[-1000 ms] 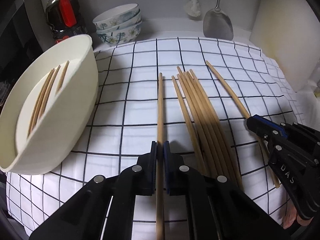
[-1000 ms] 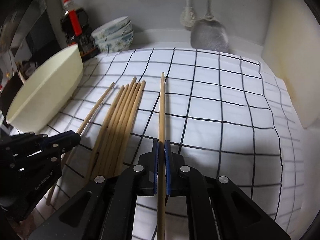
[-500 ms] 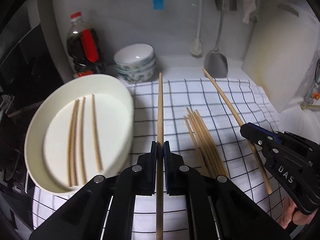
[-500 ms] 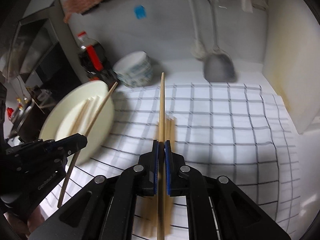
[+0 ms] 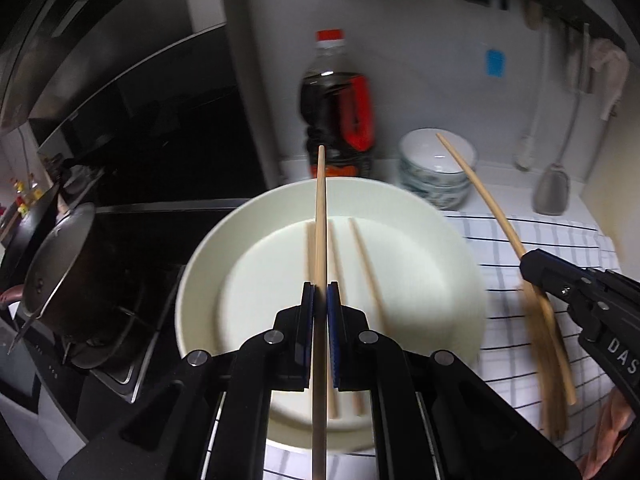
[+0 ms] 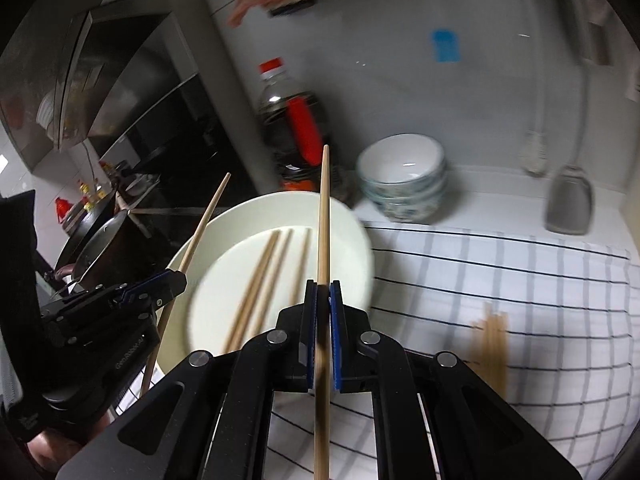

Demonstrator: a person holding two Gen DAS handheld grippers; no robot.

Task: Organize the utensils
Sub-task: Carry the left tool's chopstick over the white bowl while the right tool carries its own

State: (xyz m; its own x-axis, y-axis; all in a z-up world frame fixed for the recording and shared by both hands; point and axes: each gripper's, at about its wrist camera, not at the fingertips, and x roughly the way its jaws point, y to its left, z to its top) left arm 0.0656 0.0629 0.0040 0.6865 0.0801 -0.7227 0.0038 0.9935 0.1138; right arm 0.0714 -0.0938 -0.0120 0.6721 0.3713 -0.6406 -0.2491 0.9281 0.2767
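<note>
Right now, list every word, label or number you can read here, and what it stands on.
"DAS", cut off at the frame edge: on the right gripper body, seen from the left wrist.
Embossed lettering on the left gripper body: too blurred to read.
Red label on the dark bottle: blurred, unreadable.

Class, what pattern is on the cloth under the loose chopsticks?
White cloth with a dark grid of lines; clearest in the right wrist view.

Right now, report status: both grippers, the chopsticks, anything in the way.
Left gripper shut on one chopstick, over the white dish. Right gripper shut on another chopstick. Three chopsticks already in dish; loose bundle on cloth. Nothing blocking.
</note>
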